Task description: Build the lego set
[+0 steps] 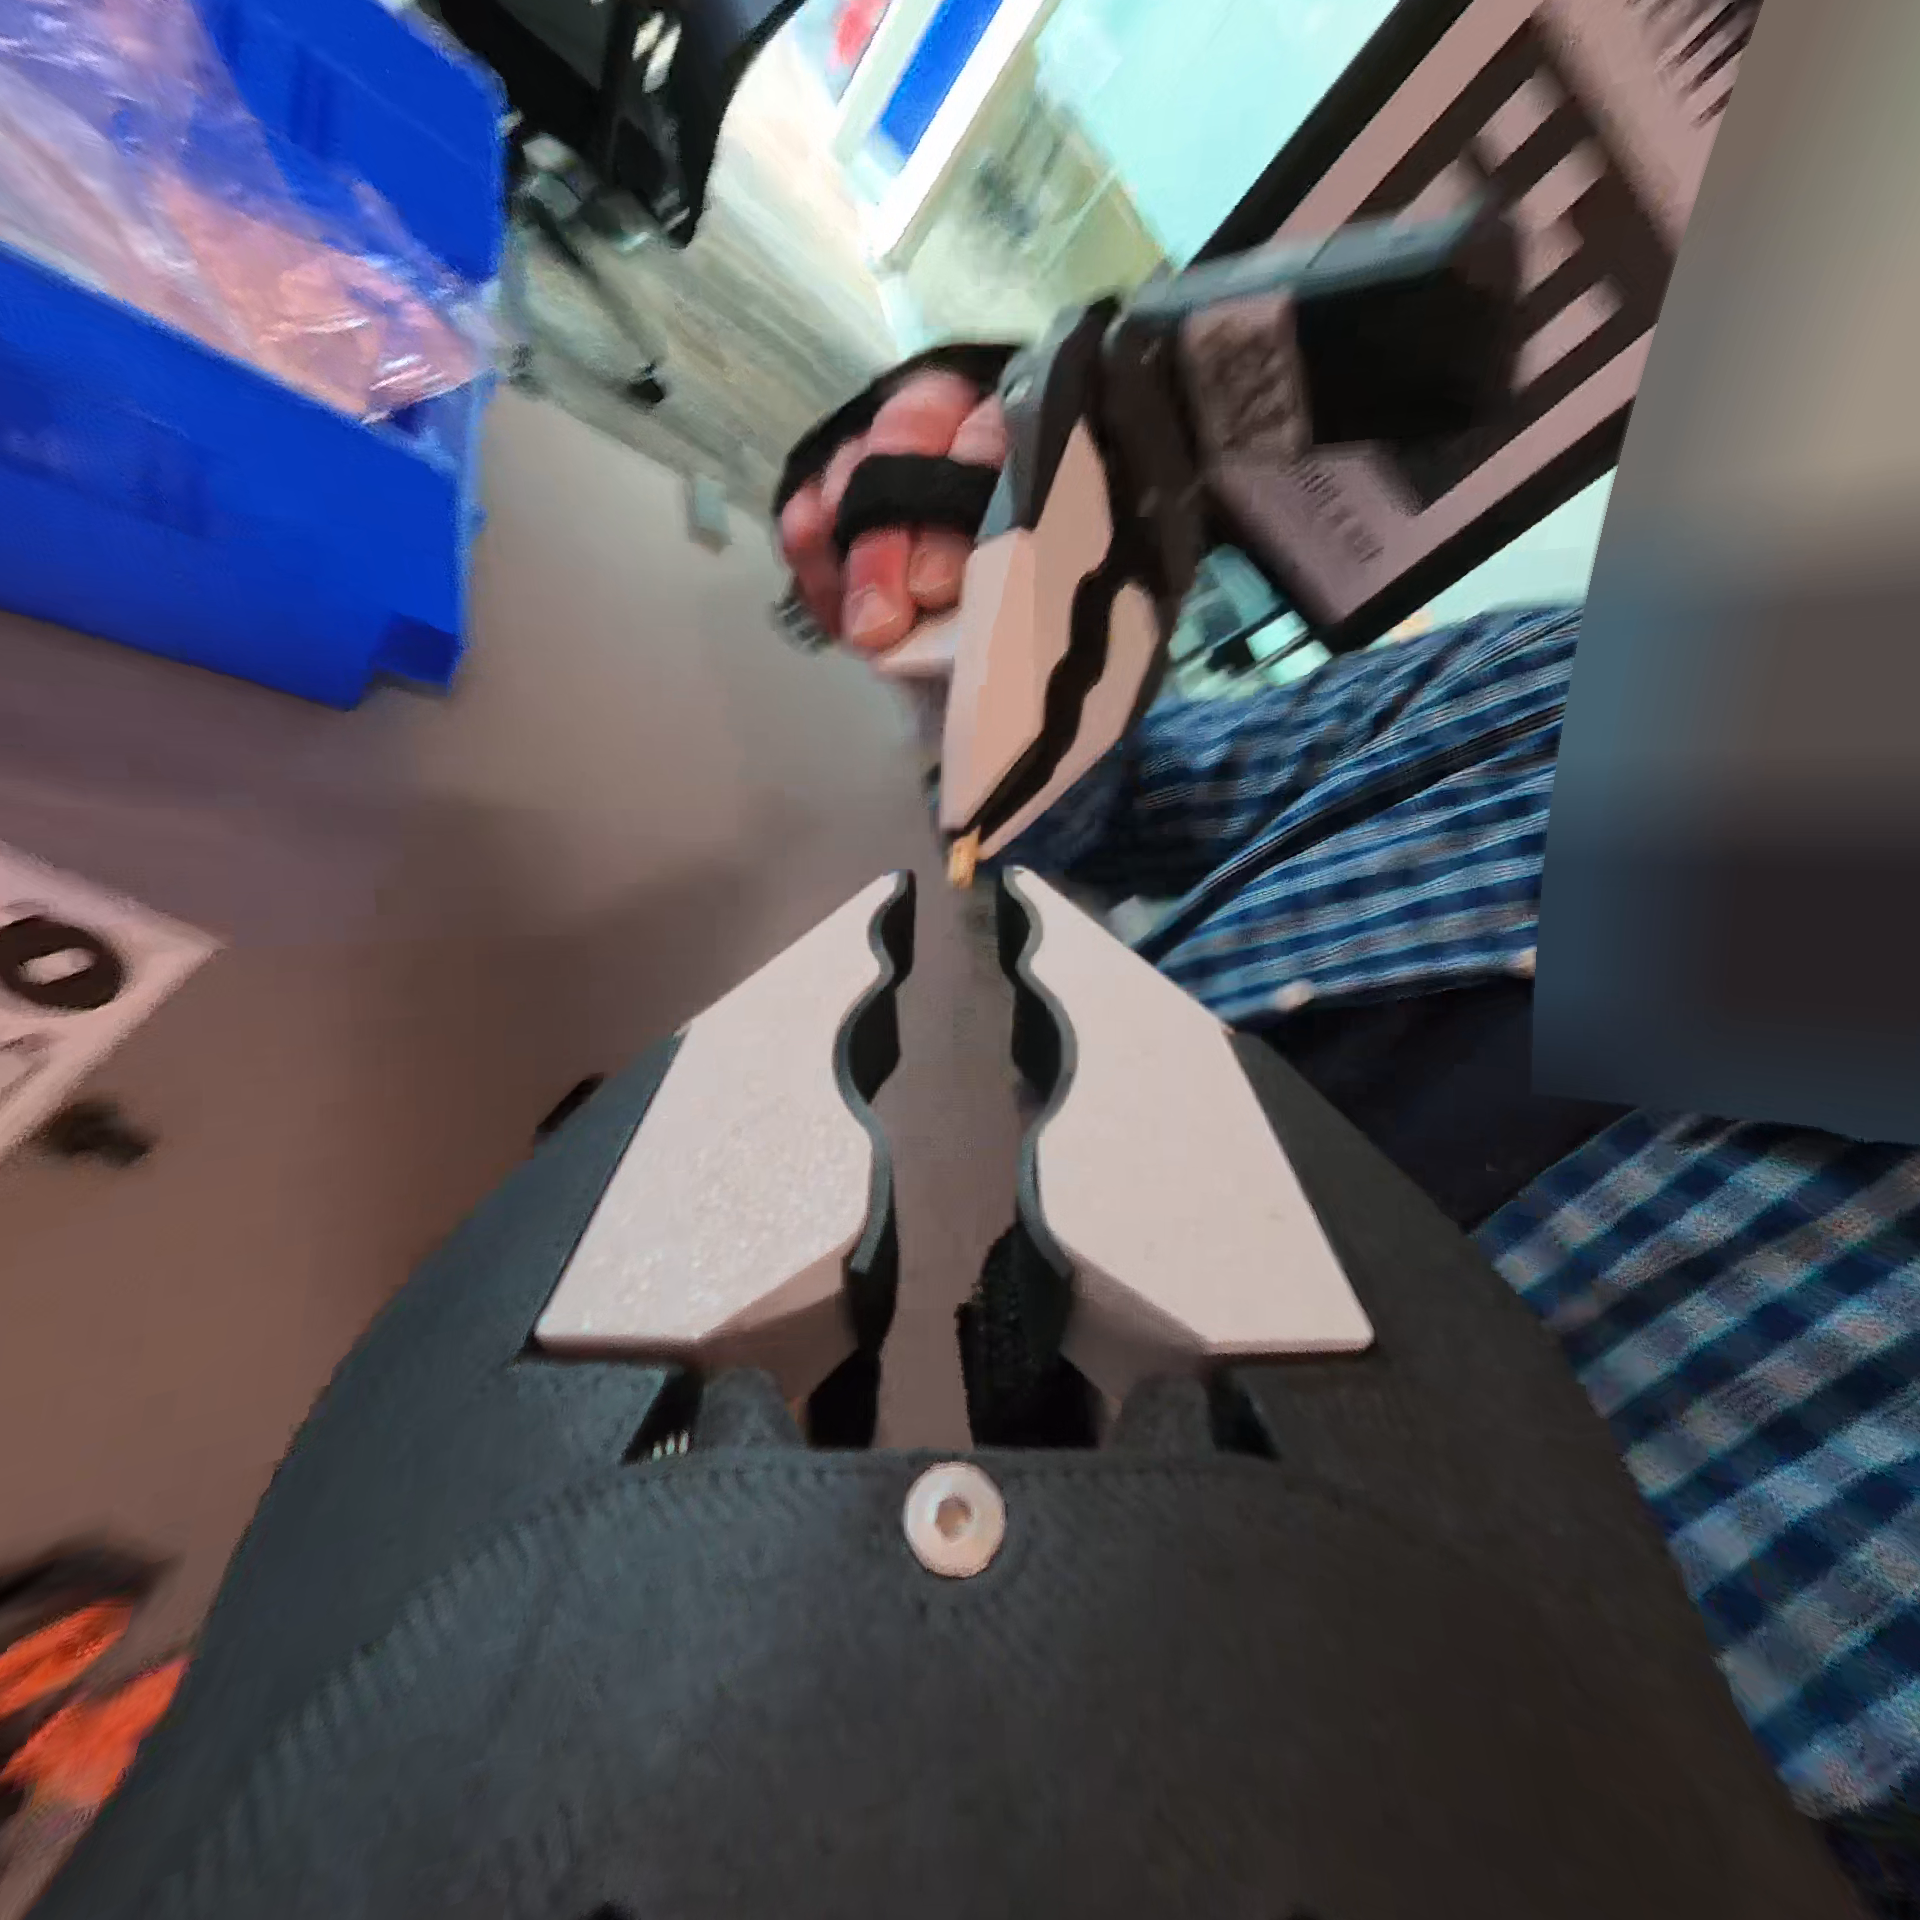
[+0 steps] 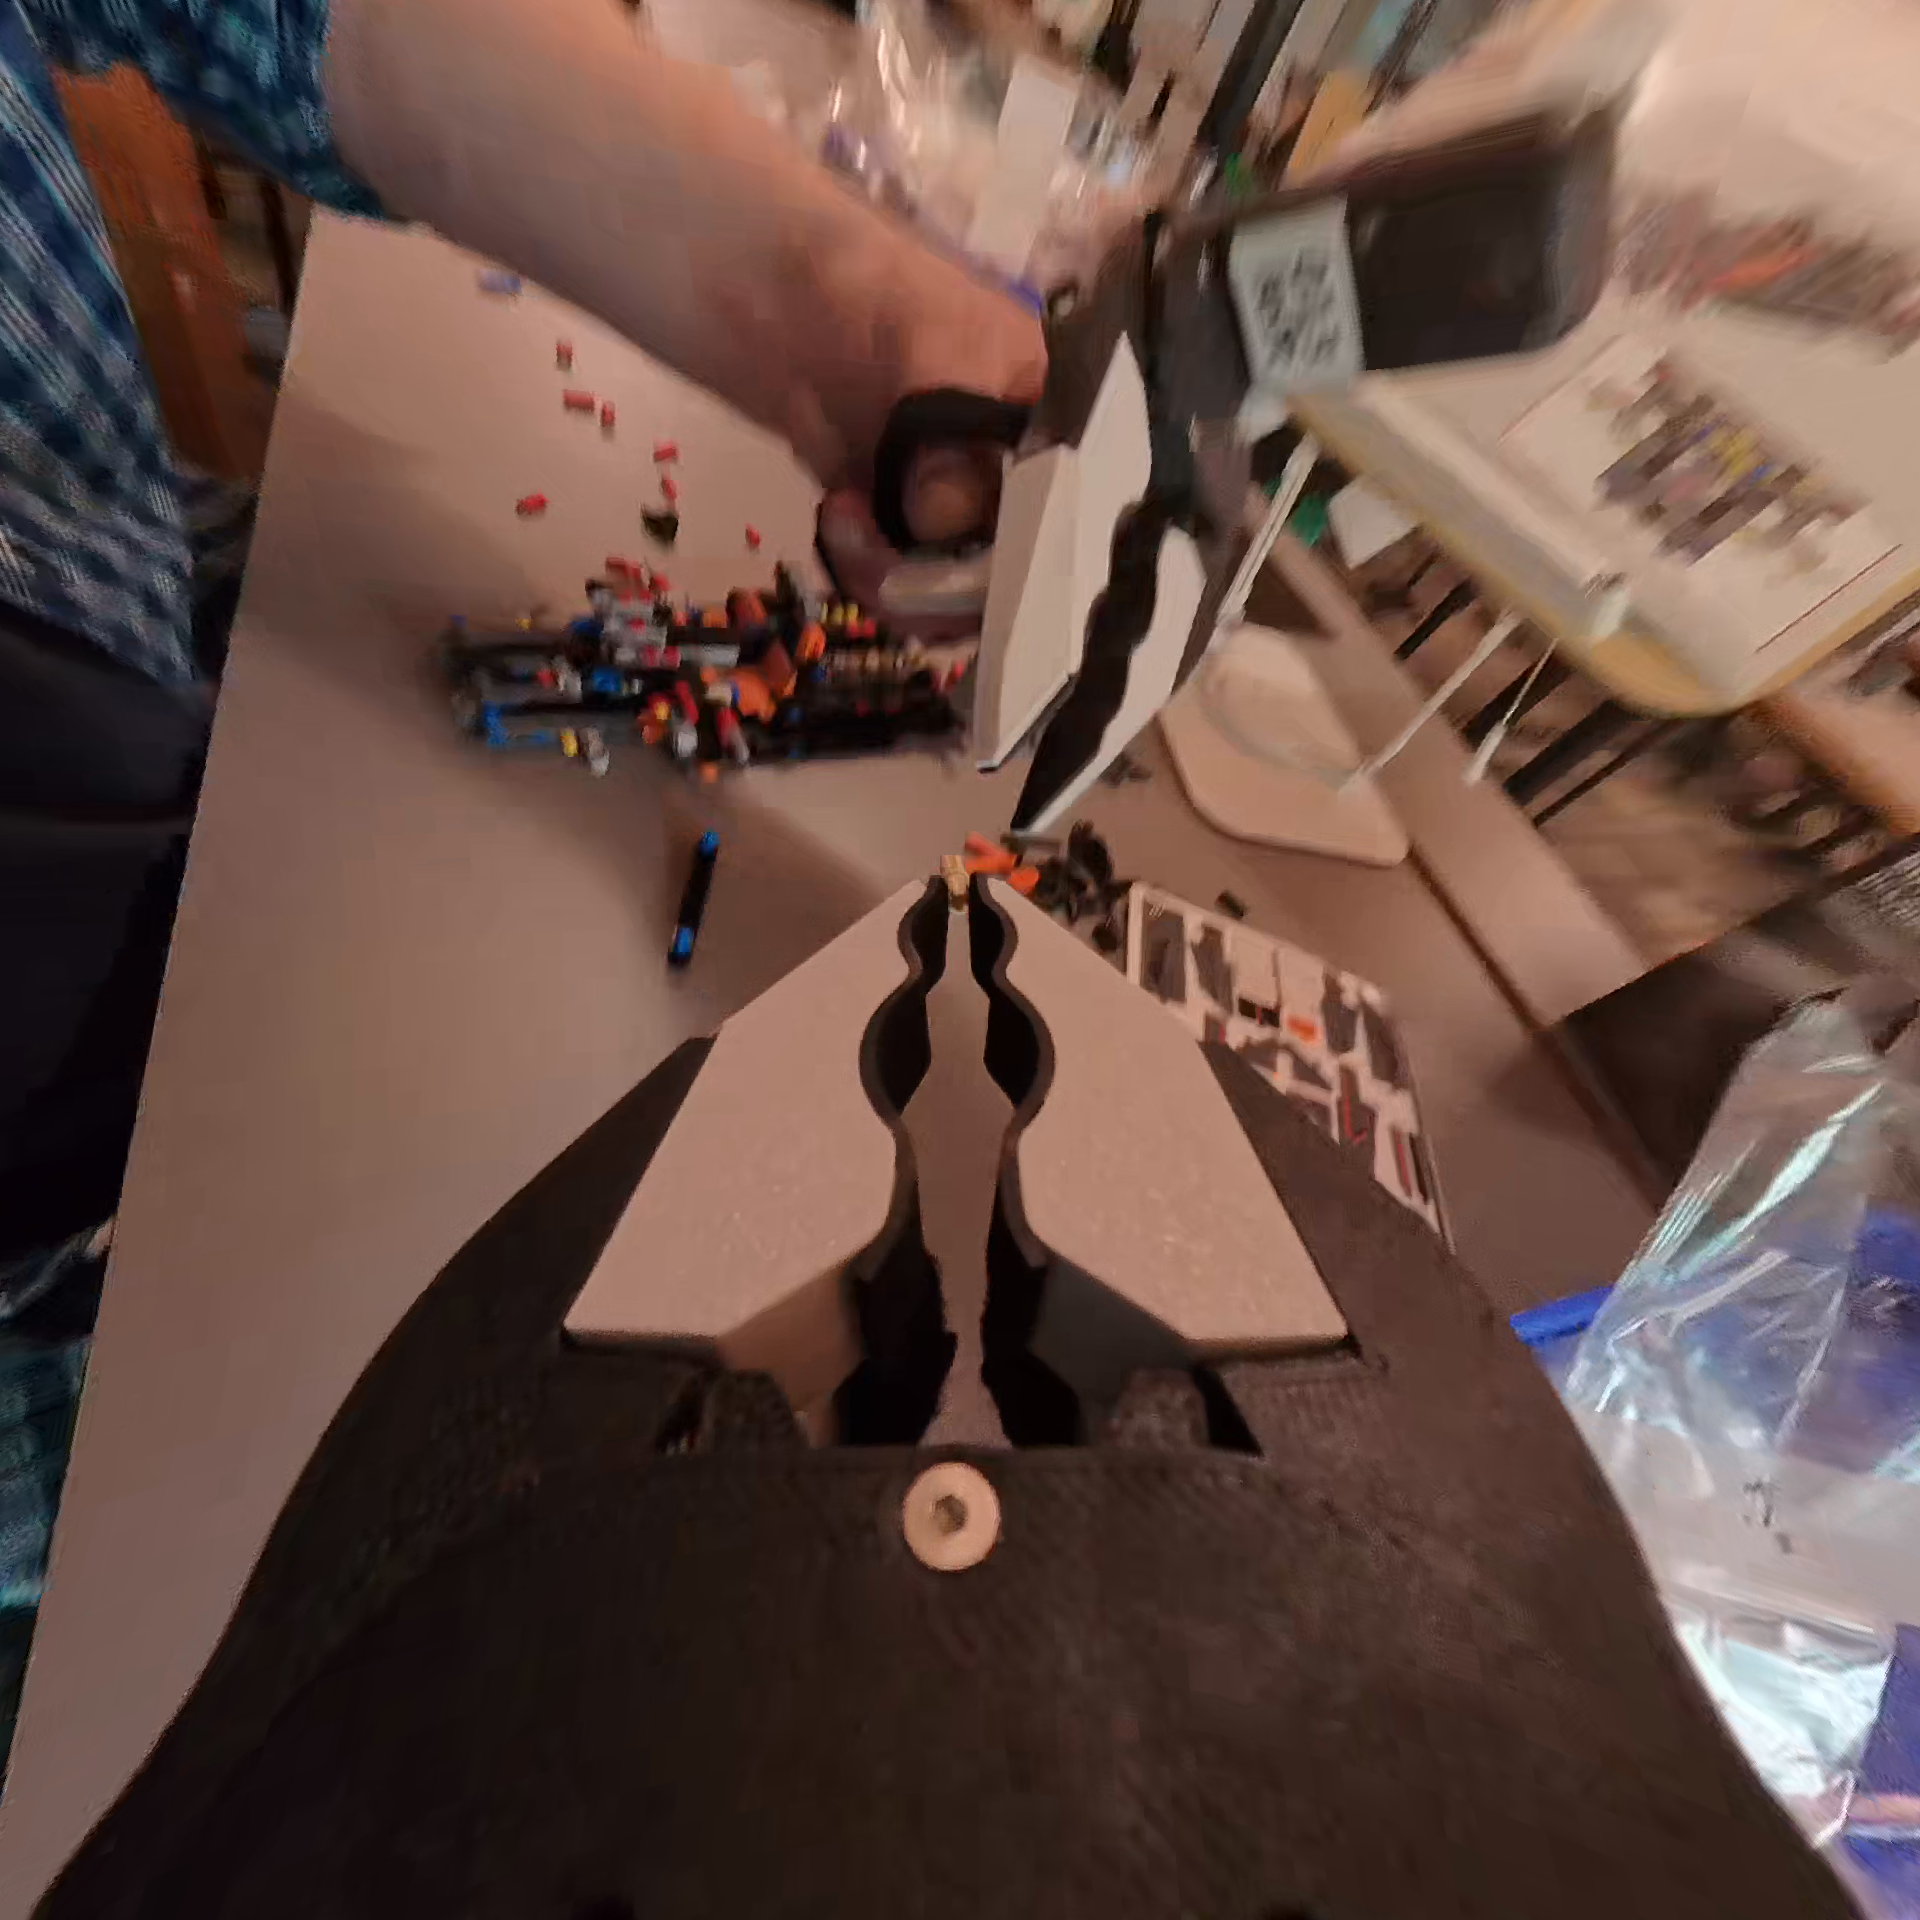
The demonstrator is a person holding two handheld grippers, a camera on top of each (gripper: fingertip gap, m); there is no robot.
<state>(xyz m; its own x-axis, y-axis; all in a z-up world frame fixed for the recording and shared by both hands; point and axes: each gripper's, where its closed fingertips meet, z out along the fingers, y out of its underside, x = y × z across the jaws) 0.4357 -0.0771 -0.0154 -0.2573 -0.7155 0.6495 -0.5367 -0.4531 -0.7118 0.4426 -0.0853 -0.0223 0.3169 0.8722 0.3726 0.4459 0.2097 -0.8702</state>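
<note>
The right tongs (image 2: pixel 953 891) are pinched nearly closed on a small tan pin (image 2: pixel 952 879), gripped only at their very tips so most of the piece stays exposed. That hold looks chosen to leave the pin free for transfer or for pressing into something. The pin hangs above the counter (image 2: pixel 416 935), on the near side of the half-built model (image 2: pixel 686 675), which lies among scattered red and orange pieces.

The left tongs (image 1: pixel 951 883) stand slightly apart with nothing between them, their tips just beside the same tan pin (image 1: pixel 963 861) in the left wrist view. In that view the right tongs (image 1: pixel 971 831) come down from above, tips meeting the pin, with a gloved hand (image 1: pixel 894 520) around the handle. The two sets of tips face each other almost nose to nose, which suggests a hand-over or a re-grip to turn the pin to a better angle; which of the two, the blurred frames do not settle.

The instruction sheet (image 2: pixel 1288 1039) lies flat beyond the model, just past the pin, presumably for easy reference. A blue bin (image 1: pixel 208 447) holding plastic bags sits farther off from the model, at the counter's edge.
</note>
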